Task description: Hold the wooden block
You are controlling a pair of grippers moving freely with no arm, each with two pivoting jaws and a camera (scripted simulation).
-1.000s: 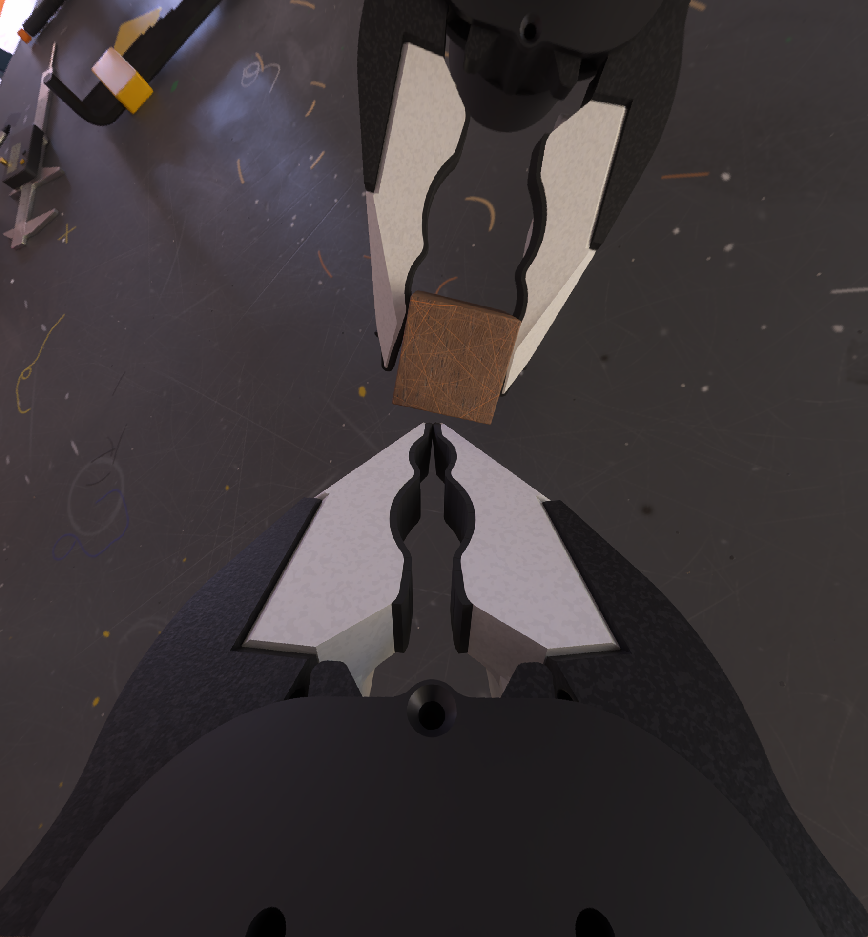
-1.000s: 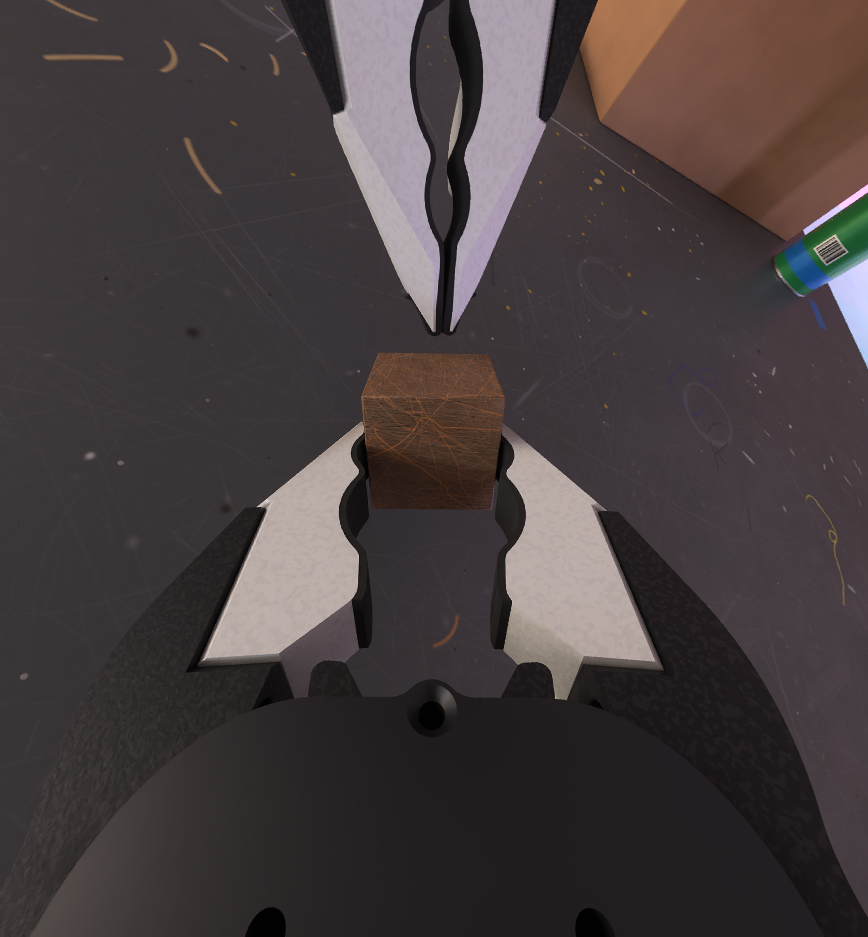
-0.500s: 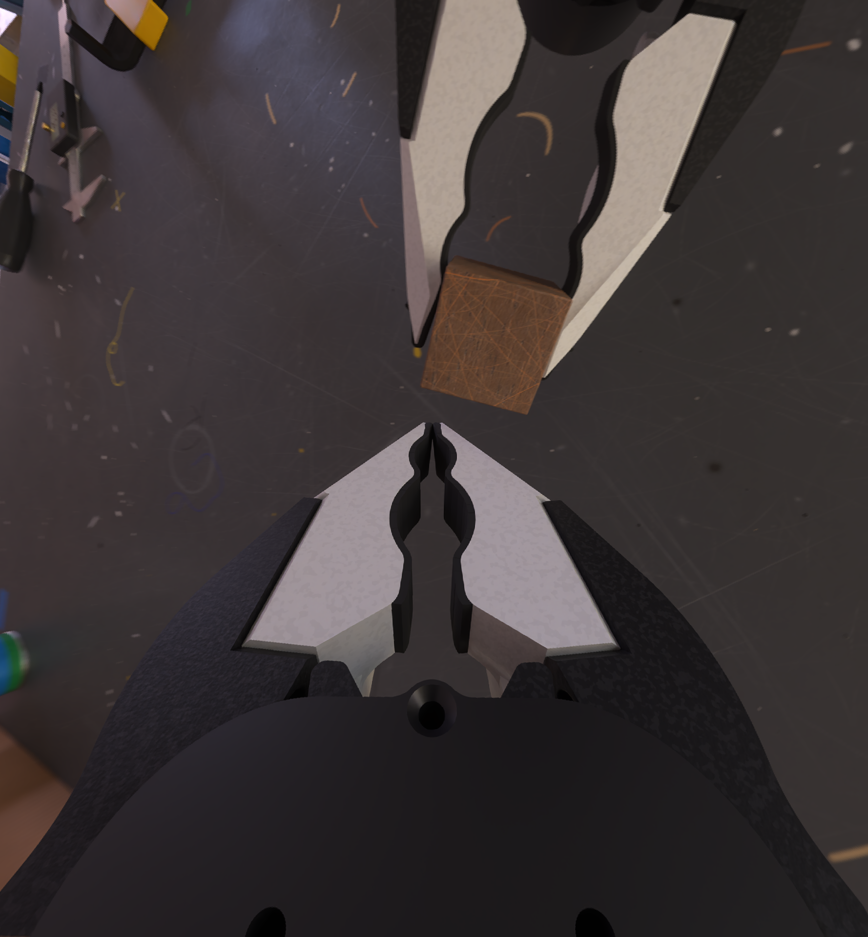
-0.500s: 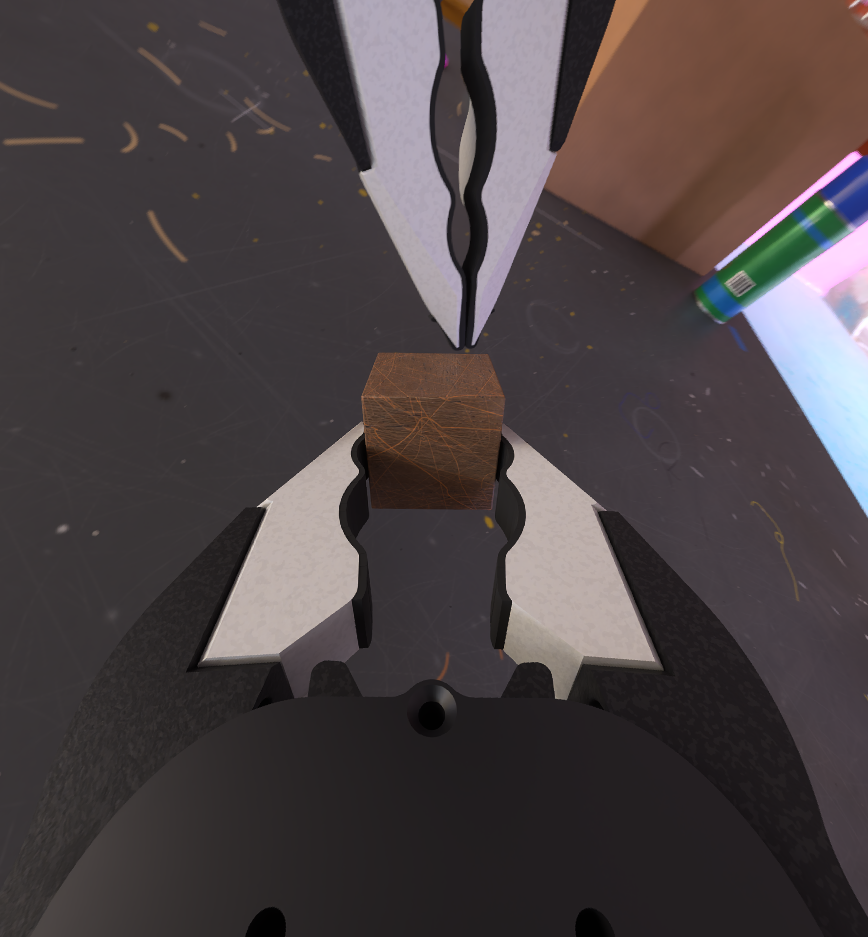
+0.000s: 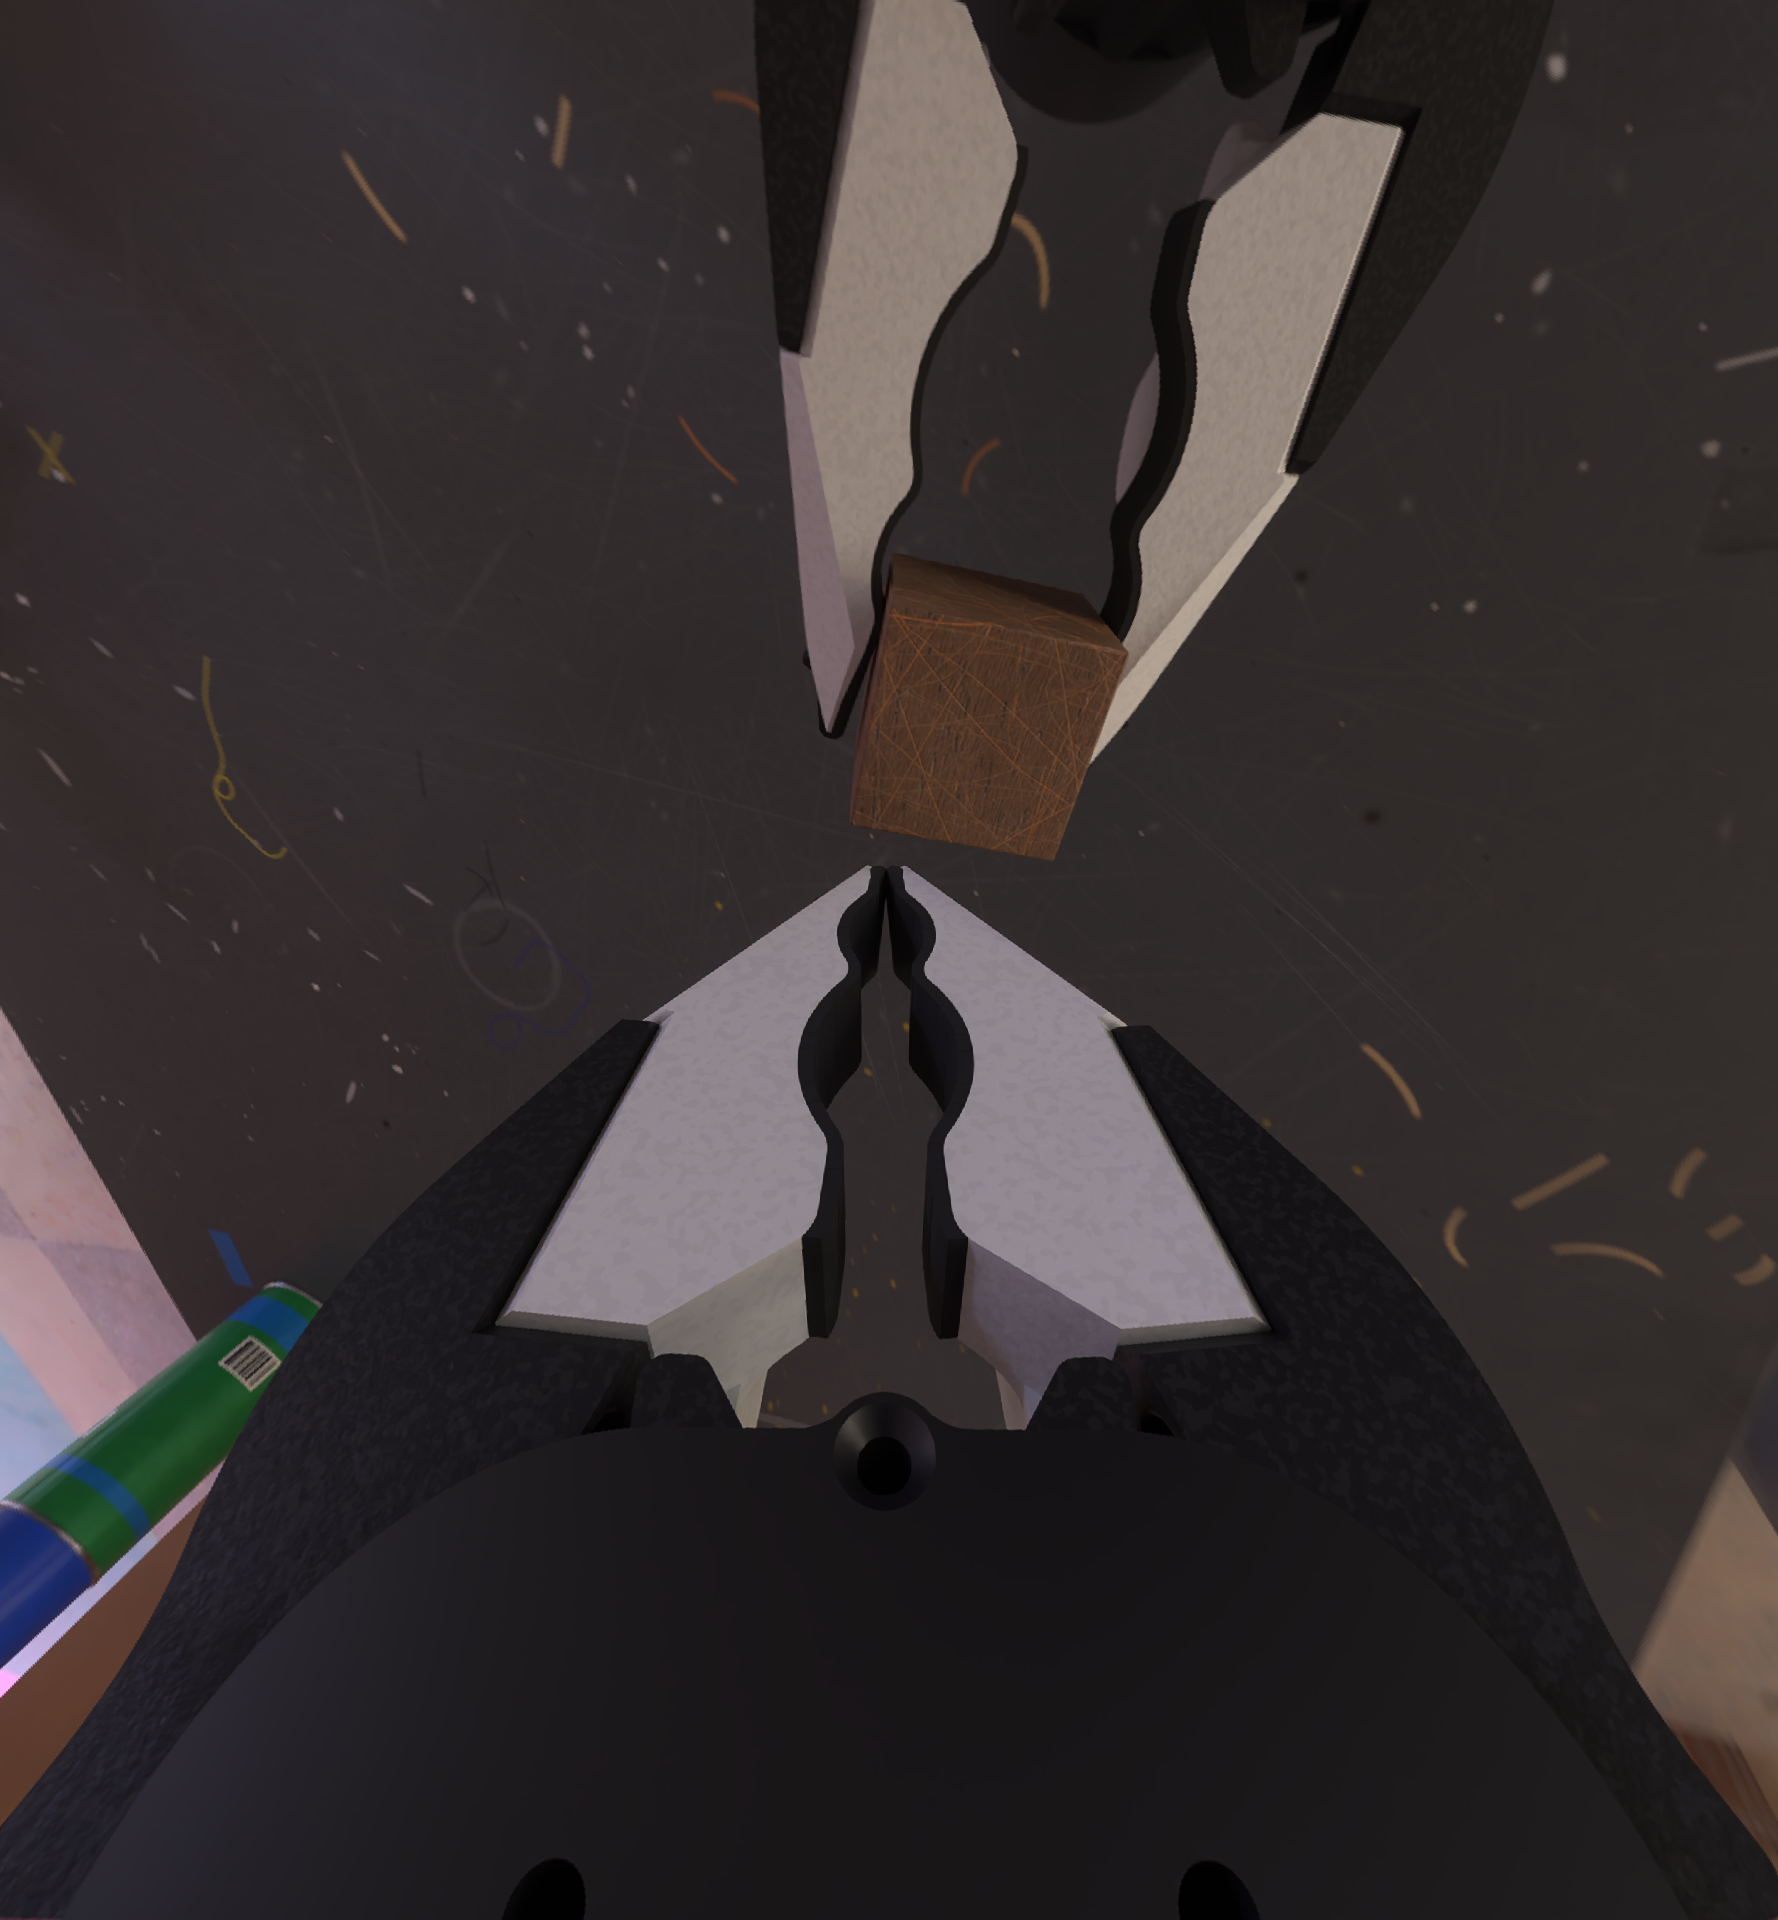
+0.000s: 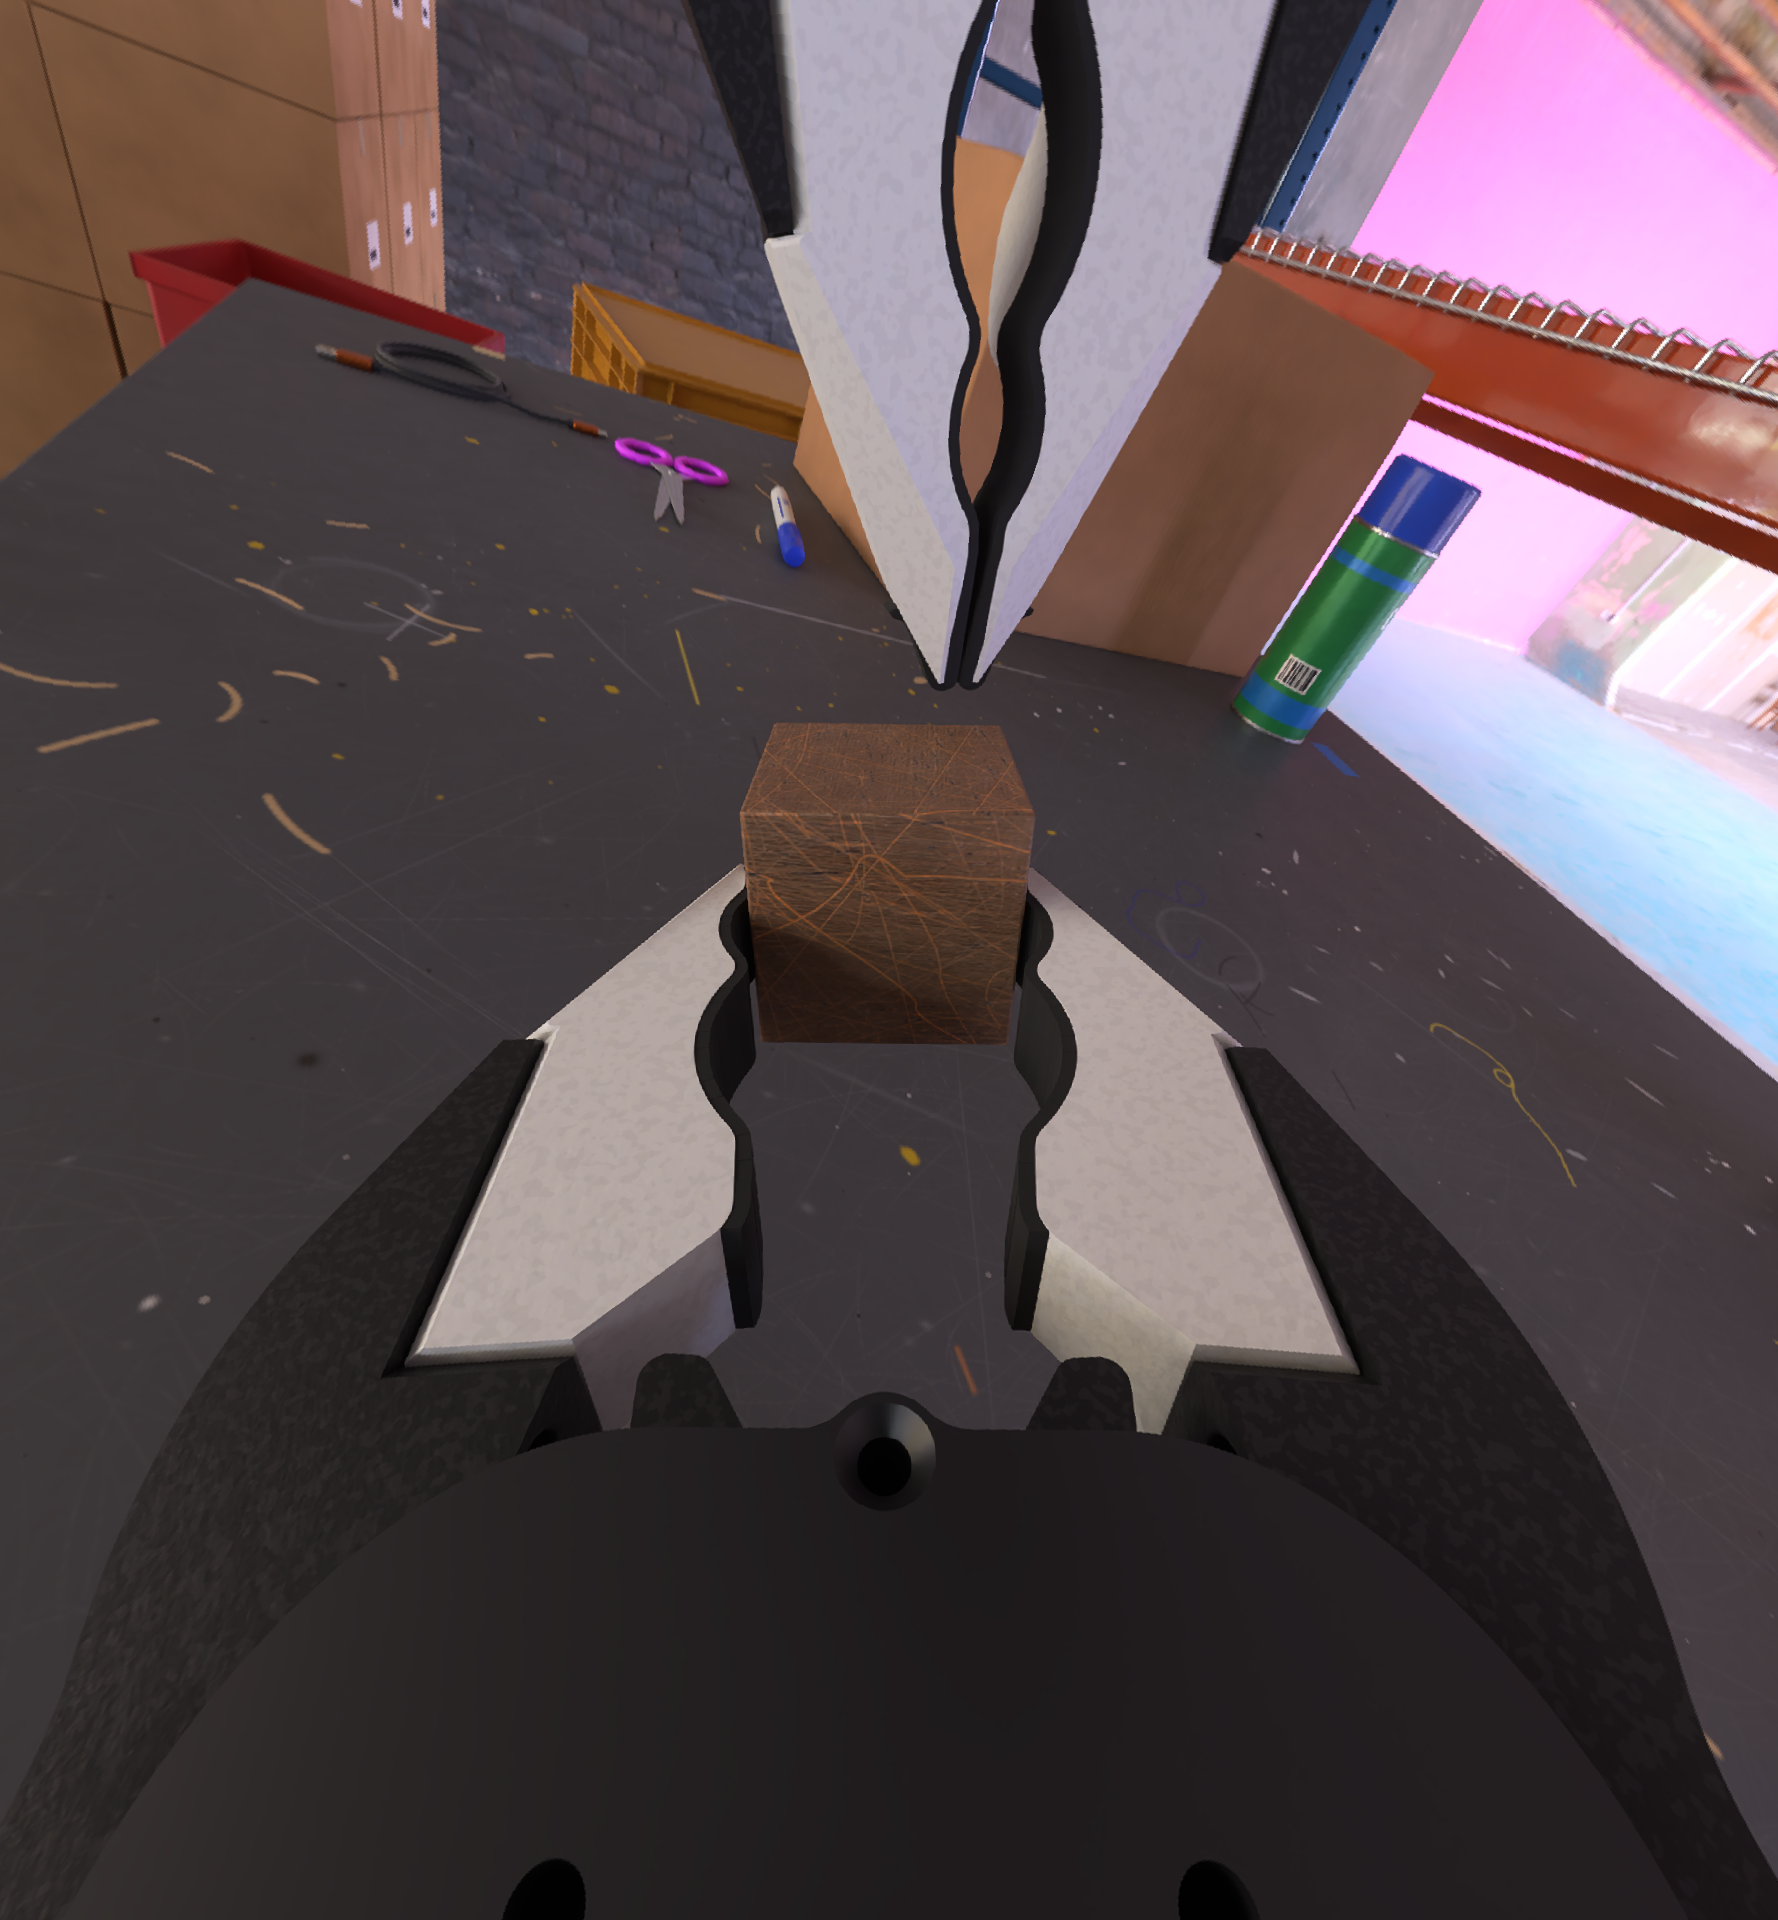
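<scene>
The wooden block (image 6: pixel 885 883) is a brown scratched cube clamped between the fingertips of my right gripper (image 6: pixel 885 914), held above the dark worktop (image 6: pixel 345 935). In the left wrist view the same block (image 5: pixel 978 717) sits between the right gripper's white fingers (image 5: pixel 843 468), which reach in from the top. My left gripper (image 5: pixel 885 873) is shut and empty, its tips just short of the block's near face. In the right wrist view the left gripper (image 6: pixel 958 681) points down at the block's far top edge, a small gap apart.
A green and blue spray can (image 6: pixel 1352 613) stands at the worktop's right edge beside a cardboard box (image 6: pixel 1207 499); the can also shows in the left wrist view (image 5: pixel 126 1455). Purple scissors (image 6: pixel 669 473), a blue marker (image 6: pixel 786 525) and a cable (image 6: pixel 449 374) lie at the back.
The right gripper has tilted up with the block, so the back of the worktop and the room now show. The left gripper stays shut near the block.
</scene>
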